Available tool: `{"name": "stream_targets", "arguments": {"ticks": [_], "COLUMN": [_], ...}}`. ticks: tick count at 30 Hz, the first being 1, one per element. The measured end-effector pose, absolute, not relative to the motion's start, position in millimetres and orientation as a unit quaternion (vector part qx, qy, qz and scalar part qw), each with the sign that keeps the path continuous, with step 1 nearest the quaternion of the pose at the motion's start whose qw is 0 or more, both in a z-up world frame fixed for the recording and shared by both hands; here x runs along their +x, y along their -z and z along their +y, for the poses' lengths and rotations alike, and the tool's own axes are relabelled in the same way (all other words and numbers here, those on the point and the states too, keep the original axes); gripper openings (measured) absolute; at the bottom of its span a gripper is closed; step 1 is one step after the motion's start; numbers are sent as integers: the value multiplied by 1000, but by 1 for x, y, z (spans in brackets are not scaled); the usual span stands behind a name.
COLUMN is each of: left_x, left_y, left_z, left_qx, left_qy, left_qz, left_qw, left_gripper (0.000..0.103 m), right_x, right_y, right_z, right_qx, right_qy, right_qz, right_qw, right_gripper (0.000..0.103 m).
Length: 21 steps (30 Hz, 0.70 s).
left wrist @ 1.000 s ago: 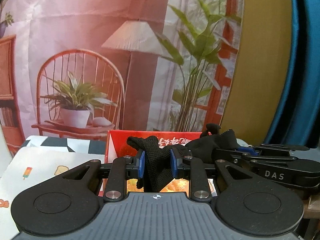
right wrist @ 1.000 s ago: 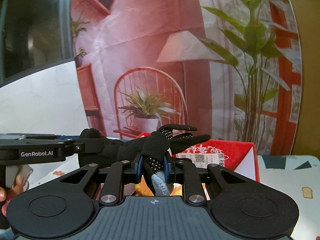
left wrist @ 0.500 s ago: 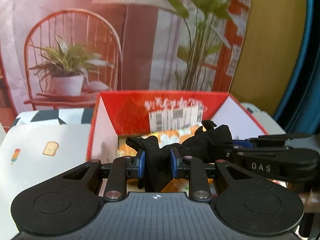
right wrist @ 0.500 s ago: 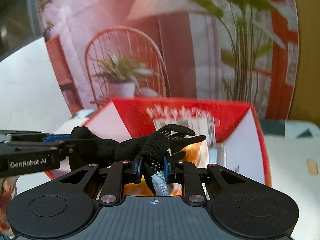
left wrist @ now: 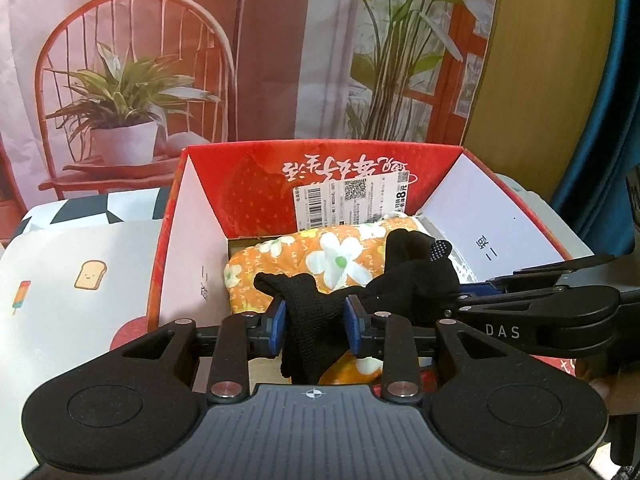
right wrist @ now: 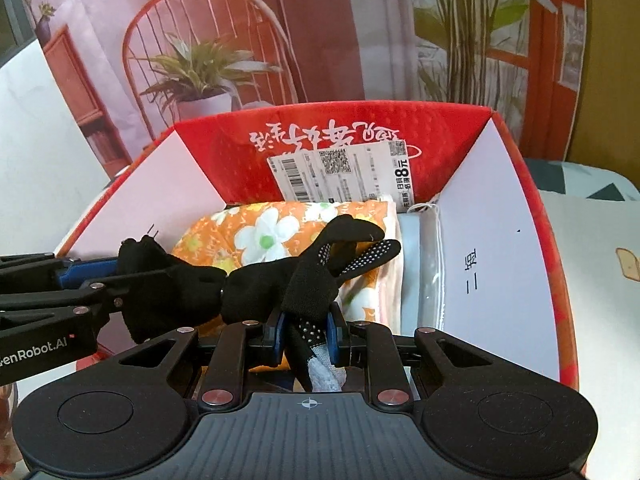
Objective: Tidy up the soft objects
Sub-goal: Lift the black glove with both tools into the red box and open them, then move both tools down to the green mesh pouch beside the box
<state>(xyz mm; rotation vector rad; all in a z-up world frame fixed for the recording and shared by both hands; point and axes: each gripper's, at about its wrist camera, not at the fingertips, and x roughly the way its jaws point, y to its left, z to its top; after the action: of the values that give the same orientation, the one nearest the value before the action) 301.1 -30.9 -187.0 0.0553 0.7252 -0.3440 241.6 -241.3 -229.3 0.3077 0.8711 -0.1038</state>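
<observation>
Progress stands at the placing stage: a black knitted glove with dotted grip fingertips [right wrist: 280,280] hangs stretched between the two grippers, directly above the open red cardboard box with white side flaps [left wrist: 500,216], and it is not yet released.

Left gripper [left wrist: 316,322]: its blue pads flank the cuff end of the glove. The jaws have just been opening, and the fabric sits between them with a narrow gap visible at each pad, so the hold appears slack or already given up.

Right gripper [right wrist: 306,336]: the jaws stand narrow and pinch the finger end of the glove, together with a pale grey knit edge just below the pads. The dotted fingertips project forward over the box interior.

Box contents: an orange fabric item printed with white flowers [right wrist: 256,236] fills the left and middle of the floor. A grey flat item in clear wrapping [right wrist: 420,276] stands along the right wall, touching the orange fabric. A white printed label [right wrist: 344,176] sticks to the red rear wall.

Judgement: two soft items are already stowed; the glove is the piece in hand. What remains is lowering it onto the orange fabric and freeing both ends. No other loose soft items show on the patterned white tablecloth [left wrist: 60,280] beside the box, though most of it lies outside both views.
</observation>
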Motion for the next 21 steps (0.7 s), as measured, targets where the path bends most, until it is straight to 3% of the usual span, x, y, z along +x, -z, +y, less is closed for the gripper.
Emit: {"name": "stream_targets", "arguments": {"ticks": [4,6,10,12,14,17,21], "left_x": [300,298,293,289,284,275,262], "left_y": [183,180,175,172,168,162,156], "left_z": [-28,-26,-21,-19,-17,-12,-10], "left_qx": [23,20,19,22,25,18,17], "left_qy": [161,157,153,152,149,149,147], "left_qz": [349,343,335,328,317,303,298], "left_qw": [923,926,930,932,936,941,943], "left_gripper": [44,54,59,67,75,96,101], "right_x": [243,244,240,236,231,221,210], "right_y": [228,227,222,216,209,199,191], "right_z": [-241,-242,-239,-234,-231,-226,-221], "right_qx": [147,150,127,102,85,63,49], "right_qy": [53,57,66,63,57,54,53], "right_qz": [424,426,416,405,391,366,345], "right_qw": [892,890,898,907,915,927,936], "right_gripper": [19,20,30,34,49,72,94]}}
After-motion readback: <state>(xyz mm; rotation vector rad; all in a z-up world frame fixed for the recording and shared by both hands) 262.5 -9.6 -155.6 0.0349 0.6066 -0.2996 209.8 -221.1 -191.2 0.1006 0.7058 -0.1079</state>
